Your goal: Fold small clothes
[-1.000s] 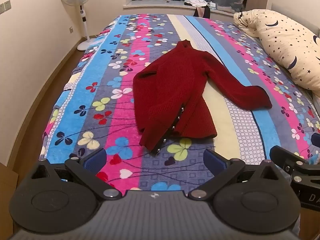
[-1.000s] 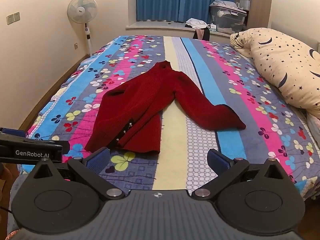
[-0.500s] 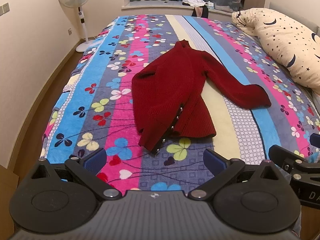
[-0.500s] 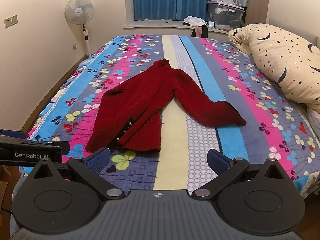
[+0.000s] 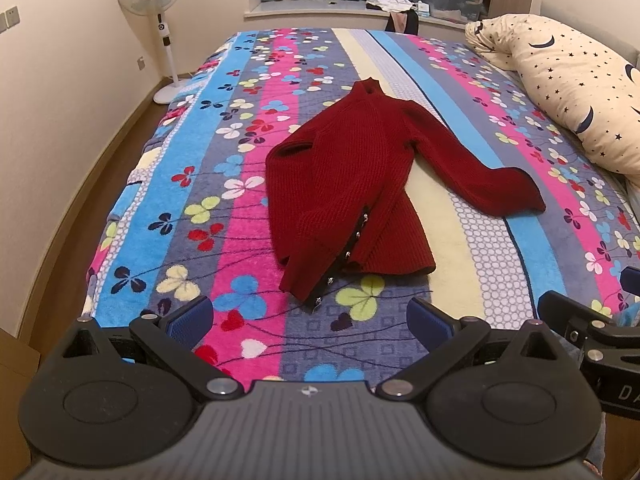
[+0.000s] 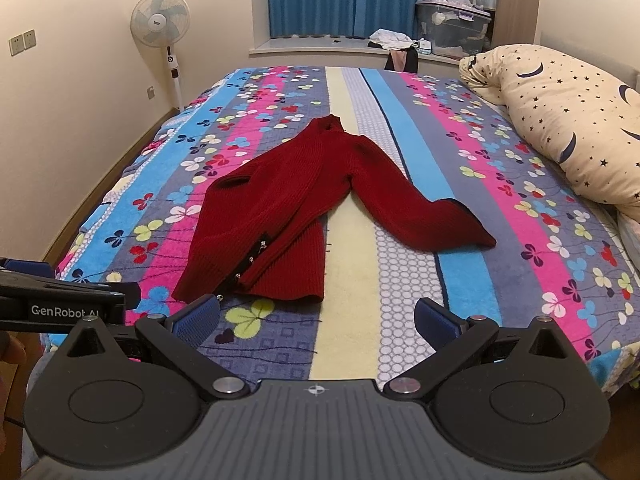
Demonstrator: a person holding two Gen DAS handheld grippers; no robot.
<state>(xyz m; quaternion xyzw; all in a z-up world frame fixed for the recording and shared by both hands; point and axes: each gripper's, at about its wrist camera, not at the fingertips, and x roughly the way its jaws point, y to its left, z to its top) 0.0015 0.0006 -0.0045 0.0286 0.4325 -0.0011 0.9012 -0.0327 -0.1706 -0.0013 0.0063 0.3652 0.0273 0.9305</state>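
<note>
Red ribbed knit cardigan (image 5: pixel 360 184) half-folded on striped clover-print bed blanket (image 5: pixel 472 240), right sleeve outstretched; both grippers' jaws open, empty, near edge, poised.

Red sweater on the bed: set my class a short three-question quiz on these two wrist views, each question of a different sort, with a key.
1. True or false: the left gripper is shut on the red sweater.
2. Multiple choice: where does the sweater's spread sleeve point? A) toward the star-print pillow B) toward the standing fan C) off the bed's near edge
3. Fill in: the sweater lies on a striped ____ printed with clovers.

Key: 1 false, both the left and the right gripper are open and hold nothing; 2 A; 3 blanket.
</note>
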